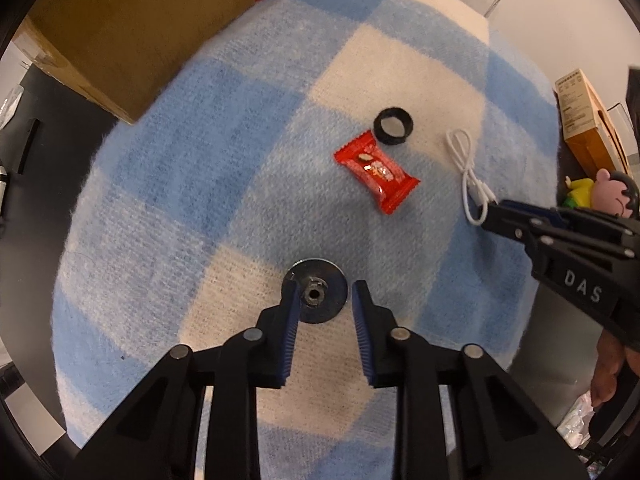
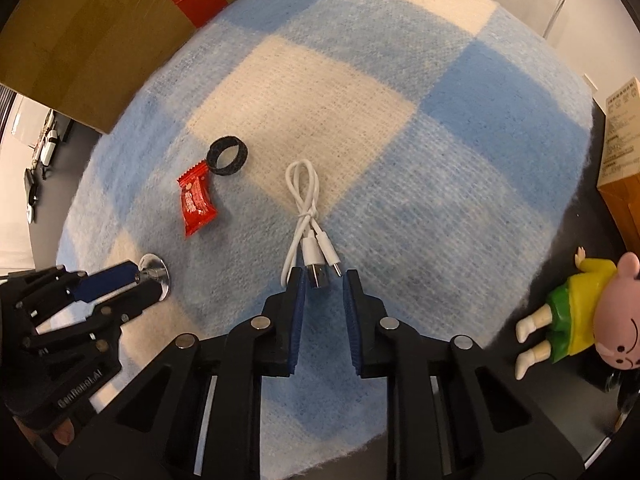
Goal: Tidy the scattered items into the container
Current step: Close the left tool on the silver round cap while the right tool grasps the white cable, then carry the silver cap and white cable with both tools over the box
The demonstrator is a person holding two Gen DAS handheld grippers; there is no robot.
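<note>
Working from the left, the left gripper (image 1: pixel 323 295) points down at a metal disc with a raised hub (image 1: pixel 314 295) on the blue-and-cream checked blanket (image 1: pixel 192 168); its jaws stand narrowly apart, and the right wrist view suggests they straddle the hub, though I cannot tell whether the pads press it. Squeezing on the hub rather than the flat rim looks the surer grip. Beyond lie a red snack wrapper (image 1: pixel 376 171), its print too small to read, and a black ring (image 1: pixel 393 126) touching its corner. Further right, the right gripper (image 2: pixel 322 280) straddles the plugs of a bundled white cable (image 2: pixel 305 216), jaws narrowly apart and not clearly pinching; taking both plugs together should keep the loop from trailing. At far left stands a cardboard box (image 1: pixel 132 36) with red tape, probably the container. Readable writing: "DAS" on one gripper body, "GenRobot.AI" on the other.
</note>
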